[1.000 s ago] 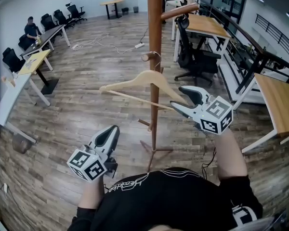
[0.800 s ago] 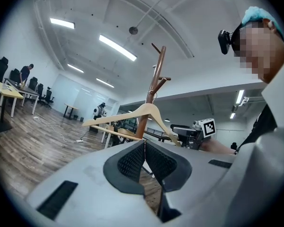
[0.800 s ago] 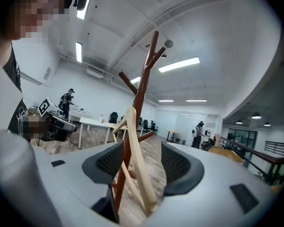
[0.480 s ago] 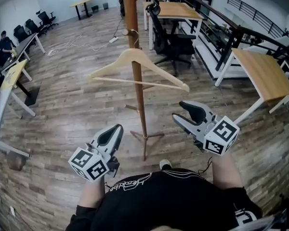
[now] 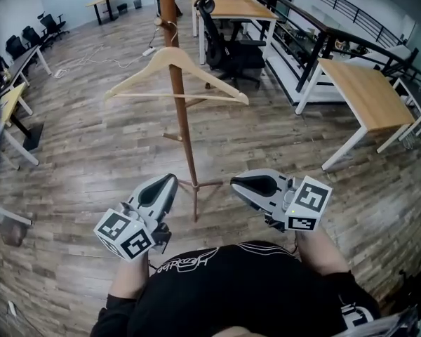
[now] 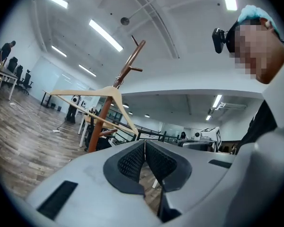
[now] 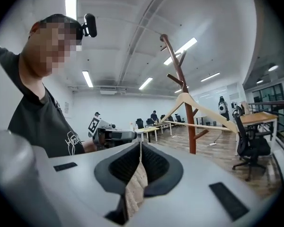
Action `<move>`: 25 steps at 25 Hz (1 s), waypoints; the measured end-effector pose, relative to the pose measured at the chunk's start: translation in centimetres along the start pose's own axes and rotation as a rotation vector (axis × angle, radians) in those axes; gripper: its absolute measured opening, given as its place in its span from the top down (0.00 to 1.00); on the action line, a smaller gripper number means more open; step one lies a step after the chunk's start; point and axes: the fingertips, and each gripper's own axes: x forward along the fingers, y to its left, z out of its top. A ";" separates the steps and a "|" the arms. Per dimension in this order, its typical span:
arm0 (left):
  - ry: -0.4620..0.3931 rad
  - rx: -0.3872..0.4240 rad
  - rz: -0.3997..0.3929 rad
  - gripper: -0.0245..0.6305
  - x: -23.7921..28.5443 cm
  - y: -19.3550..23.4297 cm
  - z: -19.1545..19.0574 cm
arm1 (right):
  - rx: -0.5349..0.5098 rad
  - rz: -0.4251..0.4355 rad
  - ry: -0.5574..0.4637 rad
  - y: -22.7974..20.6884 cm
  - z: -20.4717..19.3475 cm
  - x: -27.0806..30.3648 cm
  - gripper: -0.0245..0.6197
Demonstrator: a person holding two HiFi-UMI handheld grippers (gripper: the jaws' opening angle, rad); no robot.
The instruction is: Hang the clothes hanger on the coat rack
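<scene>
The wooden clothes hanger (image 5: pixel 137 77) hangs by its hook from a peg on the brown coat rack (image 5: pixel 184 139), with nothing gripping it. Both grippers are low and close to my body, well short of the rack. My left gripper (image 5: pixel 170 179) is left of the pole with its jaws together and empty. My right gripper (image 5: pixel 235 182) is right of the pole; its jaws have just been closing and meet with nothing between them. The left gripper view shows the hanger (image 6: pixel 111 94) on the rack (image 6: pixel 106 117) beyond the shut jaws. The right gripper view shows the hanger (image 7: pixel 199 109) likewise.
The rack's tripod foot (image 5: pixel 195 188) stands on the wood floor between the grippers. A black office chair (image 5: pixel 228 44) and a desk (image 5: pixel 365 90) are behind and to the right. A railing (image 5: pixel 302 27) runs along the right. More desks (image 5: pixel 7 97) line the left.
The right gripper has drawn back from the hanger's right end toward my body, and its jaws have gone from open to shut. The left gripper also pulled back. The hanger stays on the peg.
</scene>
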 end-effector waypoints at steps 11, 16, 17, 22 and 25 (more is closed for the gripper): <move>0.003 0.045 -0.046 0.95 -1.6 -17.9 -4.3 | 0.176 -0.035 -0.041 6.9 -3.7 -13.6 0.90; -0.008 0.046 -0.019 0.95 -4.1 -22.9 -6.4 | 0.211 0.038 -0.101 11.3 -4.3 -16.8 0.90; -0.011 0.048 -0.013 0.95 -4.6 -23.7 -6.7 | 0.213 0.057 -0.104 12.2 -4.5 -17.1 0.90; -0.017 0.062 -0.001 0.95 -5.9 -26.6 -7.6 | 0.195 0.089 -0.097 14.9 -5.2 -18.3 0.90; -0.020 0.057 0.004 0.95 -6.3 -26.9 -7.8 | 0.188 0.090 -0.089 15.4 -5.4 -18.3 0.90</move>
